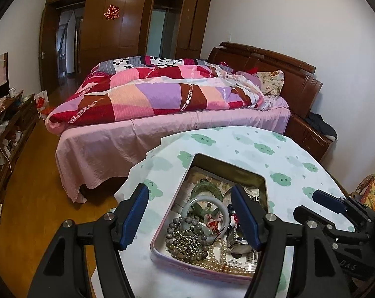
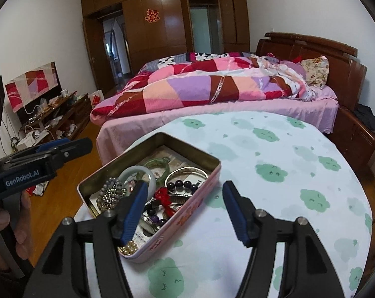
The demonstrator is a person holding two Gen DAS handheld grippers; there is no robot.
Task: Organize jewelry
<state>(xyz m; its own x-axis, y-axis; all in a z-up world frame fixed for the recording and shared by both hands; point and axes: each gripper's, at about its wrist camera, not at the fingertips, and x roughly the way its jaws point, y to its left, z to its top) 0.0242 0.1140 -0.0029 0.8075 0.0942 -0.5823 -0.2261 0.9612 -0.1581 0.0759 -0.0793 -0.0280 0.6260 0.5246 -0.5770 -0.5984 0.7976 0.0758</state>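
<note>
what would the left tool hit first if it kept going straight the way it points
Probably the jewelry in the open tin: the left tool points down at the white bangle and bead bracelets. Depth is unclear.

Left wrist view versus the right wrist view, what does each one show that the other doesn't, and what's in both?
Only the left wrist view shows the pearl necklace along the tin's near edge and the right hand-held gripper from the side.

Only the right wrist view shows the tin's pink outer wall, the person's hand on the left hand-held gripper, and the red bow charm.

Both show the open jewelry tin, the pale jade bangle, the green bangle, the cloud-print tablecloth and the bed.
</note>
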